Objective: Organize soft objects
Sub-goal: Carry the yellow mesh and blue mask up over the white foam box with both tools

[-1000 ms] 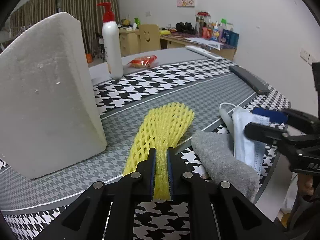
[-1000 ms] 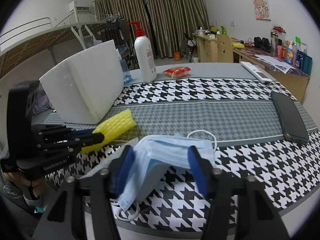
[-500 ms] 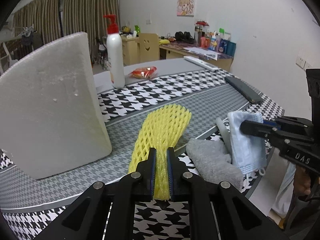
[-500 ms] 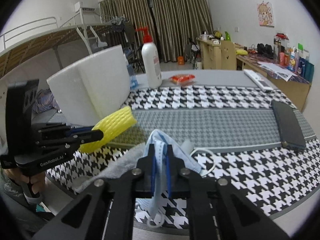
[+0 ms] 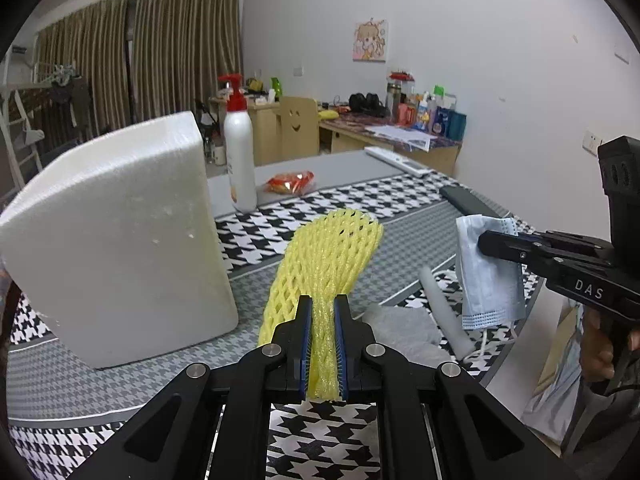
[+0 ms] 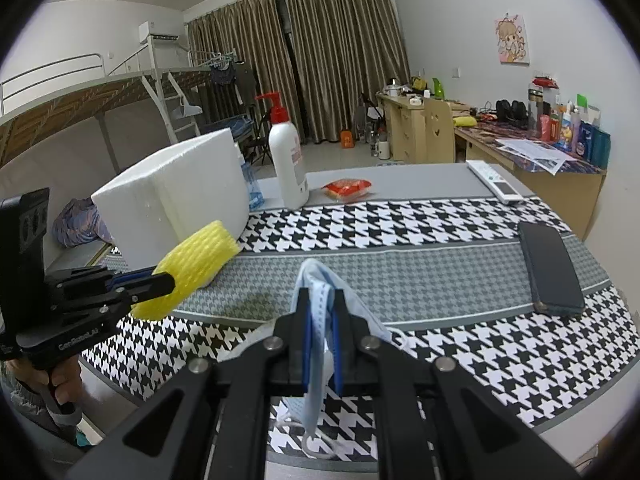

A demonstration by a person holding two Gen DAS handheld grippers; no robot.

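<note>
My left gripper (image 5: 322,312) is shut on a yellow foam net sleeve (image 5: 332,252) and holds it above the table; the sleeve also shows in the right wrist view (image 6: 196,264). My right gripper (image 6: 320,304) is shut on a light blue face mask (image 6: 318,360), lifted off the table and hanging down; the mask also shows in the left wrist view (image 5: 486,276). A grey fuzzy cloth (image 5: 400,330) and a white foam tube (image 5: 442,312) lie on the table under the two grippers. A large white foam block (image 5: 120,236) stands at the left.
A white pump bottle (image 6: 286,160), an orange snack packet (image 6: 347,189), a white remote (image 6: 495,181) and a dark phone (image 6: 550,266) lie on the houndstooth table cloth (image 6: 460,344). The table edge is near me. A desk and curtains stand behind.
My right gripper closed on the mask and lifted it off the table. My left gripper kept its hold on the yellow sleeve and rose with it.
</note>
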